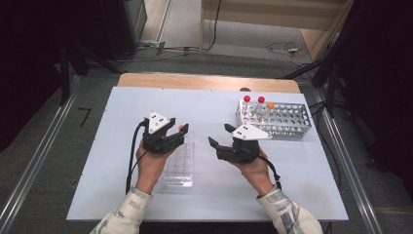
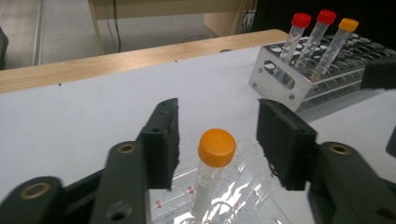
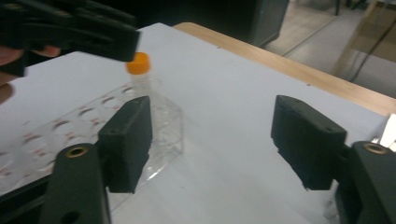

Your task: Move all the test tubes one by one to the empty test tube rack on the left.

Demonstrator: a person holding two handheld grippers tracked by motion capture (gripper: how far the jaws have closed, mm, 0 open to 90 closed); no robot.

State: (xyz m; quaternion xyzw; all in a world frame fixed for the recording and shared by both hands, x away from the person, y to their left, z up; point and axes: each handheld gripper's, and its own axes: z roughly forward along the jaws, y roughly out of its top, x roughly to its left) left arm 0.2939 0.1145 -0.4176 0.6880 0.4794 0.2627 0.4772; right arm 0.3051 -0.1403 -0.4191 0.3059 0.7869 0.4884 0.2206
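- Metal rack [image 1: 280, 119] at the worktop's [image 1: 209, 105] far right holds three capped tubes, probably still to move.
- Clear rack [image 1: 179, 168] has one orange-capped tube [image 2: 212, 170] seated at its far end.
- Left hand-held gripper [image 2: 217, 140] jaws apart around that tube, not touching; right hand-held gripper [image 3: 212, 140] gapes, nothing between.

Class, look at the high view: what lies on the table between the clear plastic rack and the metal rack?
Between the clear plastic rack and the metal rack, the right tool hovers, jaws open, over bare white table.

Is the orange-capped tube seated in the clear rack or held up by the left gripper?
Seated: the orange-capped tube stands upright in the clear rack, and the left gripper has open jaws with gaps either side.
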